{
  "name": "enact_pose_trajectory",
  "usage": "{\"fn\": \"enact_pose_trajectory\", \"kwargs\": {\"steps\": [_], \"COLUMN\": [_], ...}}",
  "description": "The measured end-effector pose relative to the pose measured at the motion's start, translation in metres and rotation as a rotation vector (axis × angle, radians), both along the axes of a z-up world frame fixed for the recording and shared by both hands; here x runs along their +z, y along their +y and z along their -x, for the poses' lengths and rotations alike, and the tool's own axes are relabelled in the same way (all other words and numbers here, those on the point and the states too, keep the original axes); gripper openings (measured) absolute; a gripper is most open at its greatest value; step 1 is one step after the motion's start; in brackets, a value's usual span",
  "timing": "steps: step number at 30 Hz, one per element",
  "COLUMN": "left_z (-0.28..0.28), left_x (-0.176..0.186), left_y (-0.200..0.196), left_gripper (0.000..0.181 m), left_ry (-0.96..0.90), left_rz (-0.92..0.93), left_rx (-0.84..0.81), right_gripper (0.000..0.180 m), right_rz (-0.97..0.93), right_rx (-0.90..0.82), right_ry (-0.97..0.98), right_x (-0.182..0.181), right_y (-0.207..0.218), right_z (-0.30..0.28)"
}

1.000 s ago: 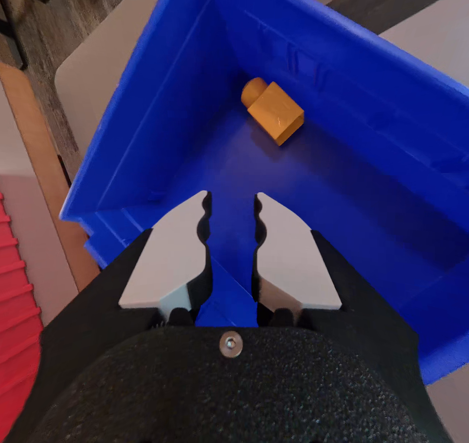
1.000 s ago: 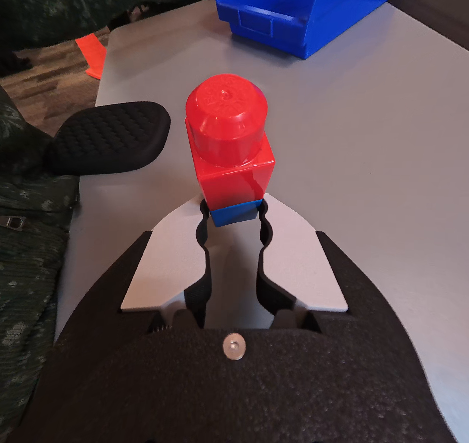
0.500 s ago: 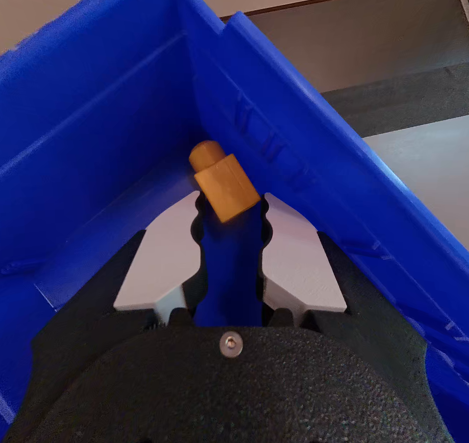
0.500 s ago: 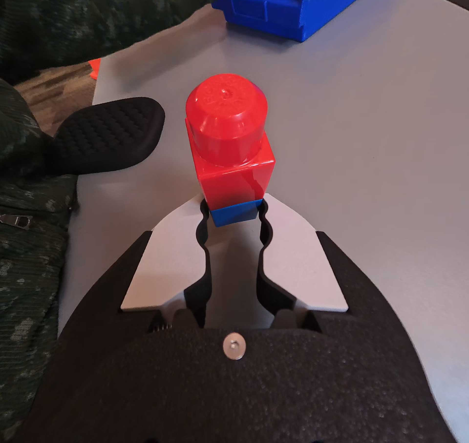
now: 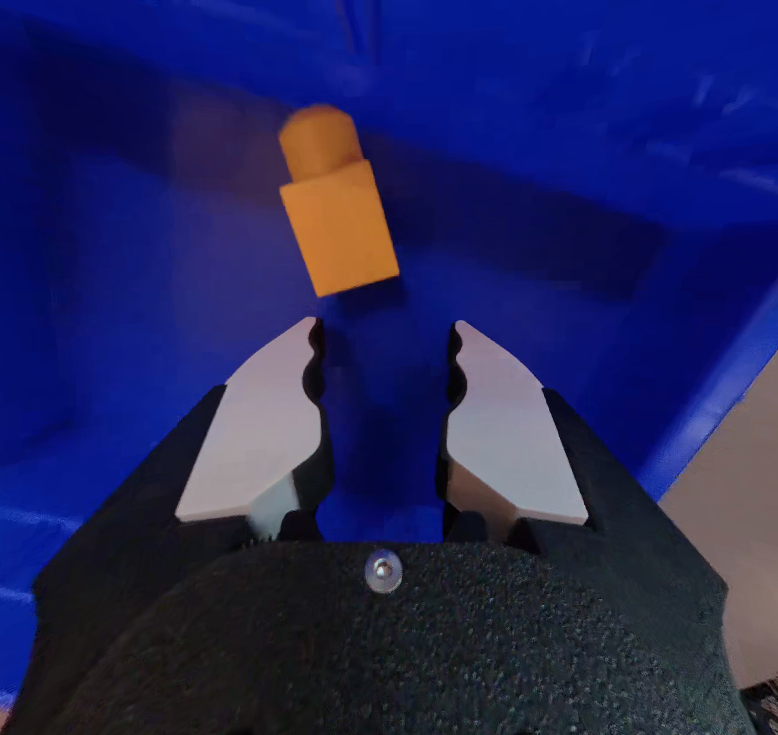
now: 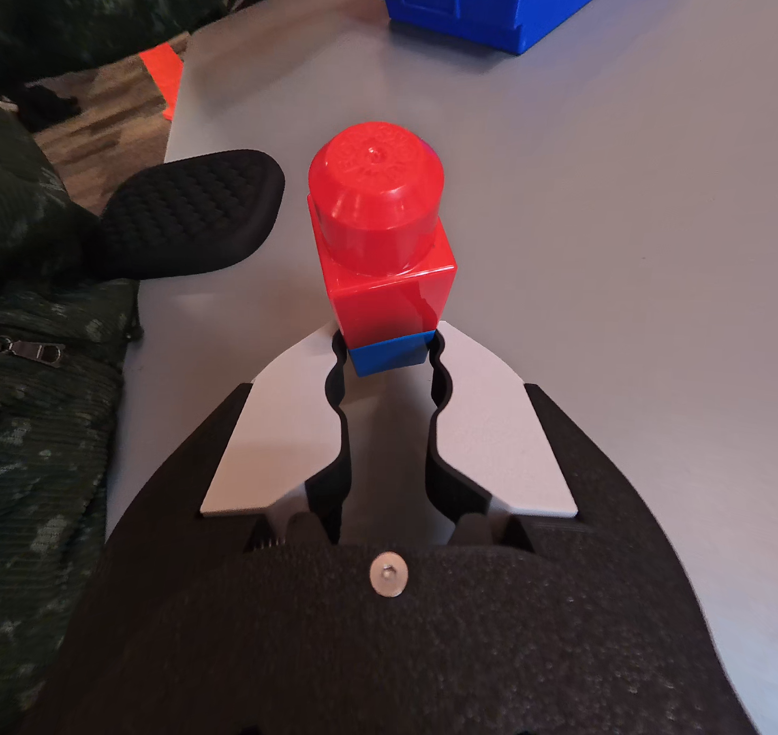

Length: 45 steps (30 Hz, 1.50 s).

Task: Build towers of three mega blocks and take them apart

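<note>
Left gripper [image 5: 384, 327]: inside the blue bin [image 5: 547, 83]; jaws parted, nothing between them; the picture was blurred by motion.

Orange block [image 5: 337, 218]: lay on its side on the bin floor, just beyond the left fingertips and slightly to their left; stud end pointed away from the tongs; not touching either finger.

Right gripper [image 6: 387, 348]: clenched on the blue block [image 6: 389, 355]; both fingertips pressed against its sides.

Blue block: bottom piece of a two-block stack, only its lower band visible between the tips; whether it rested on the table [image 6: 589, 210] or was lifted clear, could not tell.

Red block [image 6: 379, 235]: seated on top of the blue block, stud up, standing above the fingertips; leaned slightly toward the camera.

Blue bin, from the right wrist view [image 6: 484, 3]: on the grey table, well beyond the stack and to the right of the tongs.

Black padded armrest [image 6: 185, 214]: left of the stack, at the table's edge; apart from the blocks.

Dark green clothing [image 6: 50, 420]: along the left side of the right tongs; a zipper pull showed on it.

Orange strip [image 6: 162, 75]: on the floor, far left beyond the table's edge.
</note>
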<state>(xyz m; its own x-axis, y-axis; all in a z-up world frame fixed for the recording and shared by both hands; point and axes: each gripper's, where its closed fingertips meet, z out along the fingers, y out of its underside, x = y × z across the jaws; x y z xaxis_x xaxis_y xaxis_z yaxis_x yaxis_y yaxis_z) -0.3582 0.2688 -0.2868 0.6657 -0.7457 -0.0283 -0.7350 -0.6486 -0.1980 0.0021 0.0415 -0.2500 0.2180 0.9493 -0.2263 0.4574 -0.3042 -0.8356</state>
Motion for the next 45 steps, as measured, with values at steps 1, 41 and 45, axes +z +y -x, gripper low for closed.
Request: {"fn": "enact_pose_trajectory", "kwargs": {"steps": [1, 41, 45], "left_z": [0.002, -0.367, -0.378], "left_x": [0.002, 0.159, 0.146], "left_y": [0.000, -0.199, -0.210], "left_gripper": [0.057, 0.037, 0.036], "left_ry": [0.017, -1.542, -1.518], "left_rz": [-0.009, -0.321, -0.286], "left_rx": [0.008, -0.353, -0.394], "right_gripper": [0.038, 0.038, 0.038], "right_rz": [0.002, -0.068, -0.037], "right_rx": [0.003, -0.050, -0.061], "right_ry": [-0.001, -0.004, 0.005], "right_x": [0.000, 0.003, 0.003], "right_y": [0.000, 0.000, -0.002], "right_z": [0.000, 0.021, 0.025]}}
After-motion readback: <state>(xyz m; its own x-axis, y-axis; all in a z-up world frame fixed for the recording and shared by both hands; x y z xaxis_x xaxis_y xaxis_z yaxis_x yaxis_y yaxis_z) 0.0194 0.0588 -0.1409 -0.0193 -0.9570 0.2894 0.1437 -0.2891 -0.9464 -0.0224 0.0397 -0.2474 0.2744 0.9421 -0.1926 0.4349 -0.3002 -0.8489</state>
